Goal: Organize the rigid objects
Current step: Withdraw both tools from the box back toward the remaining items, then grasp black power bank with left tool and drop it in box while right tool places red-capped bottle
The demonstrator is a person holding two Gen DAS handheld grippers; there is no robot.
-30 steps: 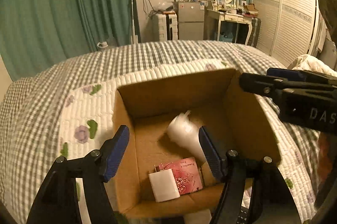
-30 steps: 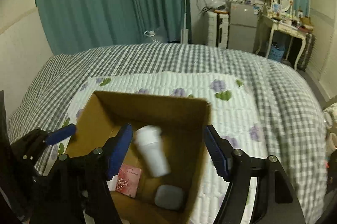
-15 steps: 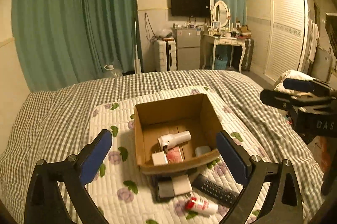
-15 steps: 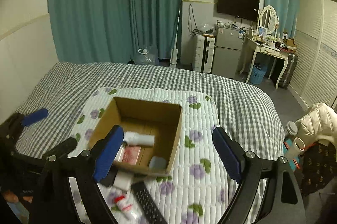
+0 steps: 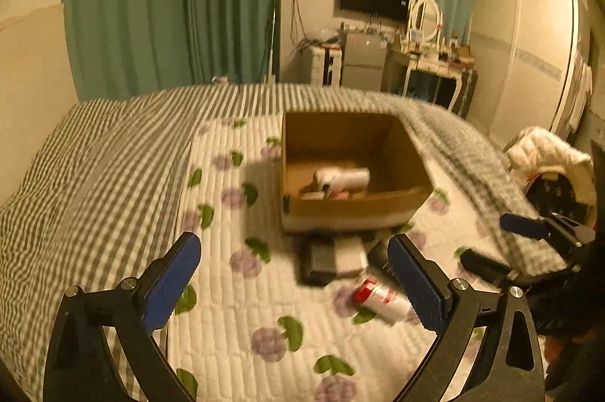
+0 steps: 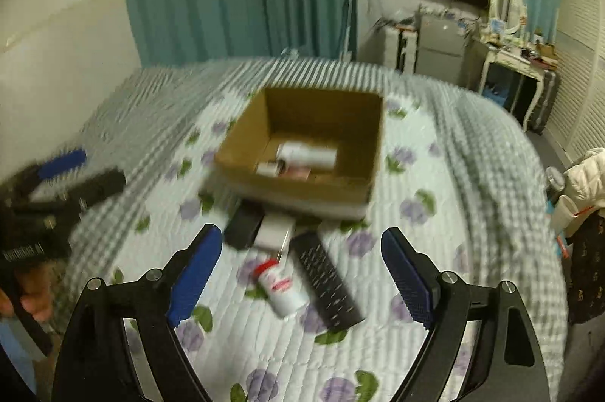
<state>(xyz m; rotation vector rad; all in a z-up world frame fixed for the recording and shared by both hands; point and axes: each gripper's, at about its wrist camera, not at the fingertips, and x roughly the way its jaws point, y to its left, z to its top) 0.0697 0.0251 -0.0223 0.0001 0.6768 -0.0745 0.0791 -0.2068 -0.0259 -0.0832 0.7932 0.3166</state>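
Observation:
A brown cardboard box [image 5: 408, 152] [image 6: 242, 141] stands on the floral quilt and holds a white bottle [image 5: 342, 178] [image 6: 307, 153] and small flat items. In front of the box lie a black case [image 5: 315, 262] [image 6: 242, 227], a white block [image 5: 349, 256] [image 6: 275, 231], a black remote [image 6: 325, 283] and a red-capped white bottle [image 5: 380, 300] [image 6: 280, 288]. My left gripper [image 5: 295, 284] is open and empty, low over the quilt in front of the box. My right gripper [image 6: 300, 279] is open and empty above the red-capped bottle and remote.
The white quilt with purple flowers [image 5: 234, 288] lies on a grey checked bedspread [image 5: 94, 175]. A white jacket [image 5: 544, 152] sits past the bed's right edge. Green curtains, a fridge and a dressing table stand at the far wall.
Both grippers have pulled back from the box and dropped lower toward the items in front of it. The white bottle stays lying in the box.

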